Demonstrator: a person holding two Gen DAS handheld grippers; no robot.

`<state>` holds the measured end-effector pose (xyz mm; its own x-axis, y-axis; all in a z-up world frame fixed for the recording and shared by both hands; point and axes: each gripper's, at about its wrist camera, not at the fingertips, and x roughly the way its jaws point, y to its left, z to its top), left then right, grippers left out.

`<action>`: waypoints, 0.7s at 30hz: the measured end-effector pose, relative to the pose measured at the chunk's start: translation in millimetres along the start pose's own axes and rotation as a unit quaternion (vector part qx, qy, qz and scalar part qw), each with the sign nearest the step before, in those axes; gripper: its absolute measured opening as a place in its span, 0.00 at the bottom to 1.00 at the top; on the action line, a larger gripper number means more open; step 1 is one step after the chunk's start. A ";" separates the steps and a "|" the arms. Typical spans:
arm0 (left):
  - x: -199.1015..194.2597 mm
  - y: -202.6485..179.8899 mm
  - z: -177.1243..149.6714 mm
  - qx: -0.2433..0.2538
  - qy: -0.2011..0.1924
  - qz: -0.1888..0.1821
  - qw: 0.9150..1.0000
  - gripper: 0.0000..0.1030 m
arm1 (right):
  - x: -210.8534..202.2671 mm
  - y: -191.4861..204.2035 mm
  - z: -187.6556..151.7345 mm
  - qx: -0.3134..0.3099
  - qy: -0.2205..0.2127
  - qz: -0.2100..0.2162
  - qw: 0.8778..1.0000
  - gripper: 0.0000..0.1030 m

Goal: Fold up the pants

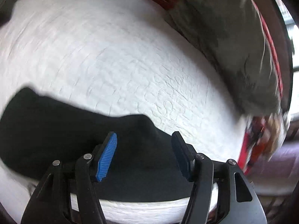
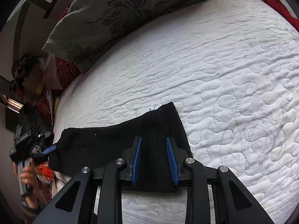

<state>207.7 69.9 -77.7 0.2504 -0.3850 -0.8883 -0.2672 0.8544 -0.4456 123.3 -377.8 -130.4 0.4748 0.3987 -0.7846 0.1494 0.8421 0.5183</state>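
Pants [image 2: 119, 149], black and folded into a compact wedge, lie on the white quilted mattress [image 2: 224, 74] near its front edge. From my right gripper [image 2: 154, 160] I see the cloth filling the gap between the blue pads [image 2: 137, 160]; the jaws stand partly apart, not pinching any fabric I can make out. My left gripper [image 1: 143, 155] hangs with its jaws wide and nothing between them, the pants [image 1: 65, 127] spreading from 6 toward 9 o'clock under its fingers. A grey floral pillow [image 2: 115, 15] lies at 11 o'clock in the right view.
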 end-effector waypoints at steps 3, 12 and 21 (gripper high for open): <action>18.5 -14.8 6.9 0.049 0.032 0.029 0.998 0.58 | 1.3 -0.9 1.4 -0.001 0.005 0.002 1.000 0.30; 49.8 -32.0 -8.0 0.075 0.011 0.114 0.991 0.32 | 6.7 15.4 1.1 -0.051 -0.005 -0.051 0.997 0.10; 59.6 -56.6 -17.3 0.070 -0.033 0.145 0.986 0.17 | -4.9 3.0 3.7 -0.029 -0.019 -0.063 0.997 0.07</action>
<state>221.6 -7.4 -107.3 0.2429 -0.0971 -0.9652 -0.2075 0.9667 -0.1495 124.6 -378.6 -123.8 0.4878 0.2753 -0.8284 0.1601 0.9047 0.3949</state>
